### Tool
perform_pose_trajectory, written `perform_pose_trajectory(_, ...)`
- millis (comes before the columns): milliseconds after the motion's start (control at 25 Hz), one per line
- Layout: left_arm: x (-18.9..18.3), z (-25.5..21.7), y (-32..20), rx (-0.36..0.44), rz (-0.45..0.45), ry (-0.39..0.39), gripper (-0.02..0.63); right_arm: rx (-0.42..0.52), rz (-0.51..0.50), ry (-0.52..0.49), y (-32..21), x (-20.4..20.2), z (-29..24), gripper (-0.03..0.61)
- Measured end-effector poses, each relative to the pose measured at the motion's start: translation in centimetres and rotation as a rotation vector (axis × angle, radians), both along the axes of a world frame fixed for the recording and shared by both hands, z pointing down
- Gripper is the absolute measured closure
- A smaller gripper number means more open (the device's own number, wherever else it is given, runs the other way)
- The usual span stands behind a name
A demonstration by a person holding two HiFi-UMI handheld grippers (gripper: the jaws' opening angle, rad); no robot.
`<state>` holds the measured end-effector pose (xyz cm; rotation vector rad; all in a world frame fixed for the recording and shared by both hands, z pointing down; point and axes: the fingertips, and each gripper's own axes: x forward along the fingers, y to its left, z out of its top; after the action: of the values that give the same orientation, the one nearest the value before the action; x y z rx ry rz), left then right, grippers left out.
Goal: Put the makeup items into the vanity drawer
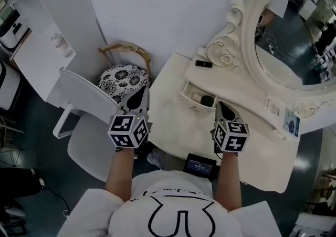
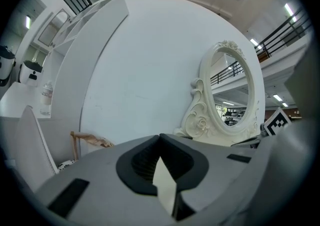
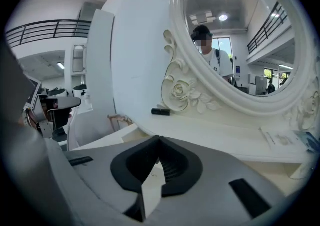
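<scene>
Both tools are pinched shut with nothing in them. The left tool [image 1: 142,96] is left of centre, next to the chair [image 1: 84,99]. The right tool [image 1: 222,109] is just below and right of the open drawer [image 1: 187,98]. The drawer, mid-frame, has a dark round pot [image 1: 208,100] and a pale item [image 1: 195,94] inside.

The one left looks like the black tube [image 1: 203,64], upper middle on the ledge [image 1: 236,91] by the mirror [image 1: 294,36] base. I'd use the right tool. Open wide before you reach, come across the tube's short side so it can't roll, and squeeze its middle. Then set it into the drawer's free end, don't drop it.
</scene>
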<state>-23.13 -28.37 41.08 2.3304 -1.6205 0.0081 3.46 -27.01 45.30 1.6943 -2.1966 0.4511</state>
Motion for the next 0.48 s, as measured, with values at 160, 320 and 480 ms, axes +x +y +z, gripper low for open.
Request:
perform_pose_trajectory(160, 0.8, -0.9, 1.6, 0.021, 0.000, 0.001, 0.598, 0.057, 0.006, -0.007, 1.8, 1.3, -1.8, 0.586)
perform_pose_trajectory(320, 1.9, -1.8, 3.0, 0.044, 0.005, 0.007, 0.598, 0.131, 0.006, 0.011, 3.6, 2.6, -3.8, 0.589)
perform_pose_trajectory(480, 3.5, -2.5, 4.4, 0.066, 0.018, 0.000, 0.598, 0.199, -0.004, -0.020, 5.3, 3.7, -5.5, 0.591)
